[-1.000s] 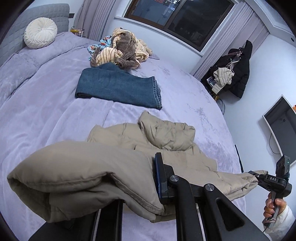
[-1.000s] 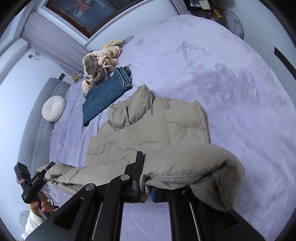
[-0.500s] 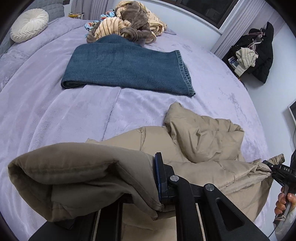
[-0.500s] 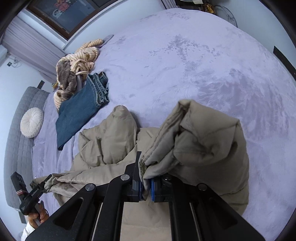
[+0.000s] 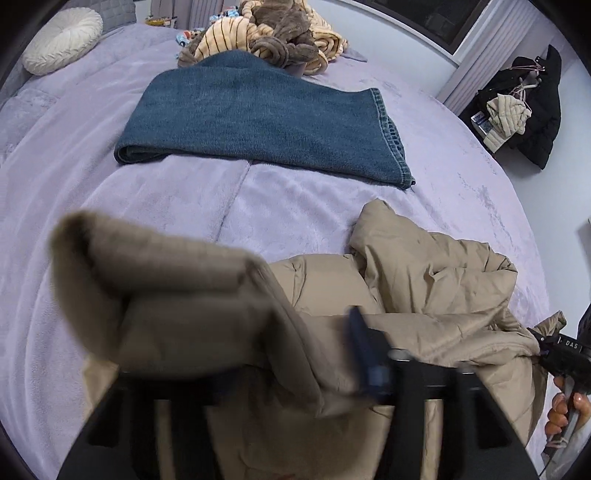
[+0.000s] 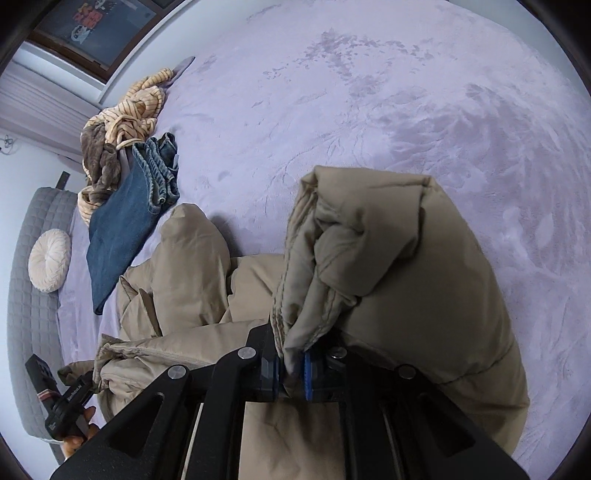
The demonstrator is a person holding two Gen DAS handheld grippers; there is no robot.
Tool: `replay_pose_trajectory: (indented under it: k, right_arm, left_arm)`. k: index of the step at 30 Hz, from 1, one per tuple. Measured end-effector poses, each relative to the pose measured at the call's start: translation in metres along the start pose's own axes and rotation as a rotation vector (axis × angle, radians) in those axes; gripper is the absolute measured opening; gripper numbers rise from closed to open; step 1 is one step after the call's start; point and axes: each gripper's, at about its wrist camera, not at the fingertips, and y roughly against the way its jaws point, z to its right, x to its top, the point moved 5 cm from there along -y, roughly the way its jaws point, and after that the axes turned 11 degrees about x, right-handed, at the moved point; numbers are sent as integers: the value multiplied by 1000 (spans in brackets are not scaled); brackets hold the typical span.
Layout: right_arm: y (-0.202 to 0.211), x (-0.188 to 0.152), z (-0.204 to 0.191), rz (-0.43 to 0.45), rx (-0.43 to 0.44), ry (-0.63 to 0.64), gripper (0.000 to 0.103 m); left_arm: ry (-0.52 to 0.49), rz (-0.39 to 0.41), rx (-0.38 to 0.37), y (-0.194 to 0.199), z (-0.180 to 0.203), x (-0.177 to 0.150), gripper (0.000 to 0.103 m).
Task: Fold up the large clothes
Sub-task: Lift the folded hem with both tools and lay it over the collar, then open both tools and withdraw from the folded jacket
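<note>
In the left wrist view the left gripper (image 5: 280, 373) is blurred, its jaws opening, a fold of the tan puffer jacket (image 5: 424, 280) lying loose across them; the jacket sits on the lavender bed (image 5: 184, 206), just in front of the folded jeans (image 5: 258, 118). In the right wrist view the right gripper (image 6: 290, 369) is opening, its blue pads (image 6: 307, 374) narrowly apart around the jacket's hem, right of the jeans (image 6: 118, 236).

Black claw (image 6: 291, 373), blue pads (image 6: 307, 374)

Round cream cushion (image 5: 62, 35) near headboard (image 6: 29, 295)
</note>
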Motion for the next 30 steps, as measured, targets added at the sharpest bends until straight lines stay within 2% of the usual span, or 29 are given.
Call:
replay_pose_trajectory:
  k: [1,2,3,4,6,8,9,10,11,12,13,14,17,19,21,25,28,30]
  right_arm:
    - [5,0,-2,2,16,-1,26]
    - [8,1,-6,5,28,1,32]
    - [12,1,-9,10,42,6,47]
    - [17,1,-13,20,52,20,70]
    - [30,2,-22,59,55,56,78]
    - [40,-2,-29,69,66,73,78]
    - [43,-5,-32,67,68,79,78]
    - [44,-11,-37,57,73,95,68]
    - [41,-15,-42,42,77,120,55]
    - [35,-22,-48,14,72,154,29]
    - [26,-26,-52,-7,71,180,23]
    - [16,-33,-57,-26,81,208,23]
    - [-21,-43,-63,-66,77,250,22]
    - [-46,-43,-63,-74,51,267,22]
    - [-65,-37,-60,-62,13,283,17]
    - [-88,-19,-52,-54,-10,282,5]
    - [-91,-12,-50,-66,-1,256,4]
    - [-80,-11,-48,-66,11,240,4]
  left_arm:
    - [-5,45,32,10,-3,2,103]
    - [-22,99,67,21,-4,4,103]
    - [-42,107,76,26,-3,5,103]
    - [-58,105,83,29,-3,6,103]
    - [-60,117,84,37,-4,7,103]
    - [-59,129,50,45,-1,7,102]
    - [-64,129,15,49,1,6,99]
    - [-75,128,-30,52,7,4,84]
    - [-100,121,-69,52,18,0,75]
    - [-130,116,-95,50,29,-3,73]
    - [-168,118,-122,48,42,-7,67]
    - [-213,119,-135,43,57,-13,62]
    - [-282,112,-137,19,94,-26,62]
    - [-299,99,-100,-1,108,-31,62]
    - [-294,95,-52,-23,113,-28,62]
    - [-253,73,-39,-48,111,-13,62]
    - [-255,49,-43,-50,111,-6,62]
    - [-272,73,-27,-40,100,-1,62]
